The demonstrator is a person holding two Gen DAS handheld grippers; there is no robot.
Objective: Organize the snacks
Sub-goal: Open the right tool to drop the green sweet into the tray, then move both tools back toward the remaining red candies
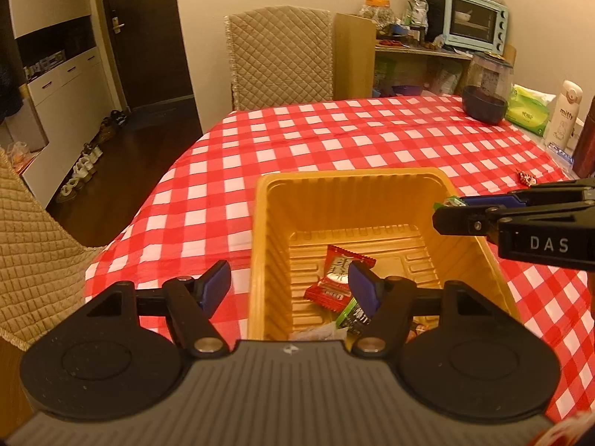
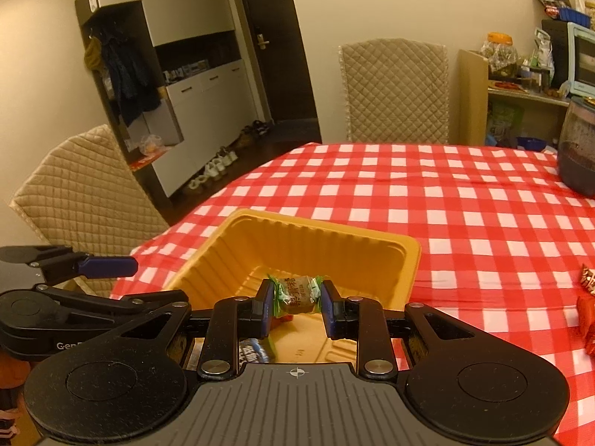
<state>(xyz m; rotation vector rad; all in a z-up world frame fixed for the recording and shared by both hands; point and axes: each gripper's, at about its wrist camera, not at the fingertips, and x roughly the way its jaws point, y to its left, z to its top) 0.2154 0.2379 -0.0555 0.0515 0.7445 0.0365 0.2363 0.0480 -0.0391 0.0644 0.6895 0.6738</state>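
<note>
A yellow plastic tray (image 1: 372,176) stands on the red checked tablecloth and also shows in the right wrist view (image 2: 411,256). Inside lie a red snack packet (image 1: 334,275), a green packet (image 1: 353,314) and a blue-white packet (image 2: 253,349). My right gripper (image 2: 295,293) is shut on a green-ended wrapped candy (image 2: 297,291) and holds it over the tray; it enters the left wrist view (image 1: 446,208) from the right. My left gripper (image 1: 288,284) is open and empty, straddling the tray's left wall; one of its fingers (image 2: 108,265) shows in the right wrist view.
A small wrapped candy (image 1: 526,177) lies on the cloth right of the tray, and red wrappers (image 2: 587,297) lie at the right edge. A dark jar (image 1: 487,89), tissue pack (image 1: 528,109) and white bottle (image 1: 565,115) stand at the far right. Padded chairs (image 1: 280,55) surround the table.
</note>
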